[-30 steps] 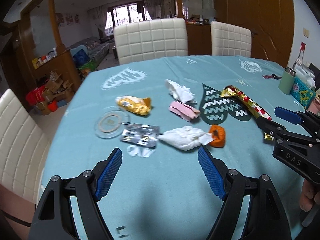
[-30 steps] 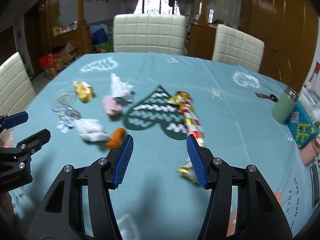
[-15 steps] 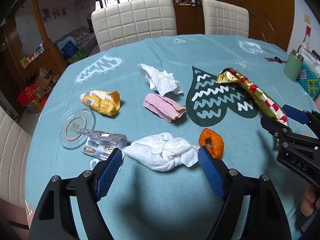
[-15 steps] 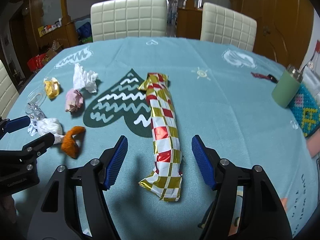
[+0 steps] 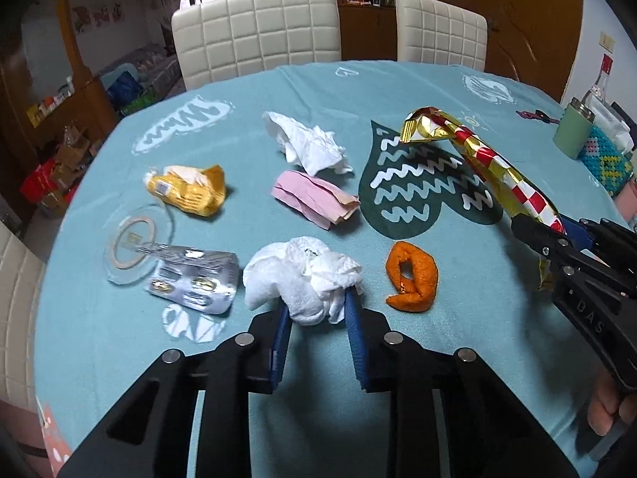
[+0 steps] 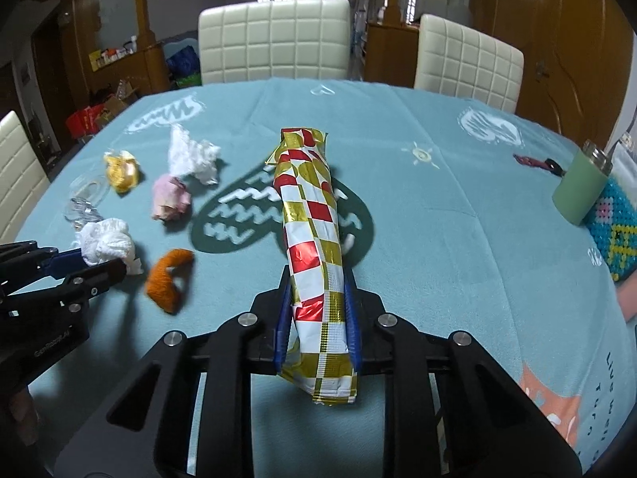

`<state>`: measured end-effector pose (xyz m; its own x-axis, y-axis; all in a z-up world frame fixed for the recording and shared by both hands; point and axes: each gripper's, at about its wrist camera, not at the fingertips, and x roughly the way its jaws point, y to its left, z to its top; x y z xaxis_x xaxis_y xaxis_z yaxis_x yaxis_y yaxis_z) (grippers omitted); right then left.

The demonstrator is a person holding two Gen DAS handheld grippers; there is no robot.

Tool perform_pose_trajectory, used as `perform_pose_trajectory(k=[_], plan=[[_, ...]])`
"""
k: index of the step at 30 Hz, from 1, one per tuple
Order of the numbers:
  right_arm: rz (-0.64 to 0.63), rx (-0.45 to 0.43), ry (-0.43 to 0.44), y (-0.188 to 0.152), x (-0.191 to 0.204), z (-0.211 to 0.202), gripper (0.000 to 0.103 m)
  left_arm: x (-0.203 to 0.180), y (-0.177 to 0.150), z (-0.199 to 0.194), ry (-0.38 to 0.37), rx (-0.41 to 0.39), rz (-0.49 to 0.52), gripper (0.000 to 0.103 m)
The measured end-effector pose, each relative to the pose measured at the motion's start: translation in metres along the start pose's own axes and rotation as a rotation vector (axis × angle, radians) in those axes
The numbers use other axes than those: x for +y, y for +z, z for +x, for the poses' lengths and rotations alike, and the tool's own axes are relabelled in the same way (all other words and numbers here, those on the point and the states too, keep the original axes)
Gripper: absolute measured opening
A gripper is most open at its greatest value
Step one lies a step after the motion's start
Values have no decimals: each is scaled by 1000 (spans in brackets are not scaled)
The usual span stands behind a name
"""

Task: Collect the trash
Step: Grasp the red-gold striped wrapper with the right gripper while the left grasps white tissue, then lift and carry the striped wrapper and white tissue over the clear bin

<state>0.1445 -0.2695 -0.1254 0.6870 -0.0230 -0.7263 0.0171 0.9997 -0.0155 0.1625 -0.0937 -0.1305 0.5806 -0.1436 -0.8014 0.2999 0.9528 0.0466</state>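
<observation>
On the left side of the desk (image 5: 119, 338), which carries a light blue cloth, a clear round coaster (image 5: 133, 241) lies flat. A silver blister pack (image 5: 195, 281) lies partly over its near edge. Behind them is a crumpled yellow wrapper (image 5: 187, 189).

The left claw (image 5: 316, 312) is pressed in on a white tissue ball (image 5: 300, 275); both blue pads touch the near end of the ball, and most of the ball sticks out in front of the fingers. Beyond it lies a folded pink paper (image 5: 314, 199), and farther back a second crumpled white tissue (image 5: 308, 143). Just to the right of the pinched ball, apart from it, lies a curled piece of orange peel (image 5: 412, 271).

More to the right, a dark heart pattern (image 5: 418, 187) is printed on the cloth. The long wrapper with red, white and gold checks (image 6: 314, 231) passes over it. The right claw (image 6: 318, 318) pinches this wrapper close to its near end, with a pad on each side, and the far end points toward the chairs. I cannot tell if the far end touches the cloth.

At the far right edge stands a green cup (image 6: 581, 189), just beside a blue beaded box (image 6: 615, 235). Behind the desk stand two white padded chairs (image 6: 274, 42).
</observation>
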Motion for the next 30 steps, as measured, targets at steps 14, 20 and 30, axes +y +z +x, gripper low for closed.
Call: perform_pose_trajectory(k=[14, 20, 30], plan=[[-99, -85, 46, 7, 53, -51, 24, 23, -14, -59, 59, -108, -15, 25], [-143, -109, 64, 9, 80, -68, 24, 42, -25, -79, 93, -151, -37, 25], [-228, -154, 94, 17, 135, -89, 24, 92, -46, -113, 167, -225, -125, 25]])
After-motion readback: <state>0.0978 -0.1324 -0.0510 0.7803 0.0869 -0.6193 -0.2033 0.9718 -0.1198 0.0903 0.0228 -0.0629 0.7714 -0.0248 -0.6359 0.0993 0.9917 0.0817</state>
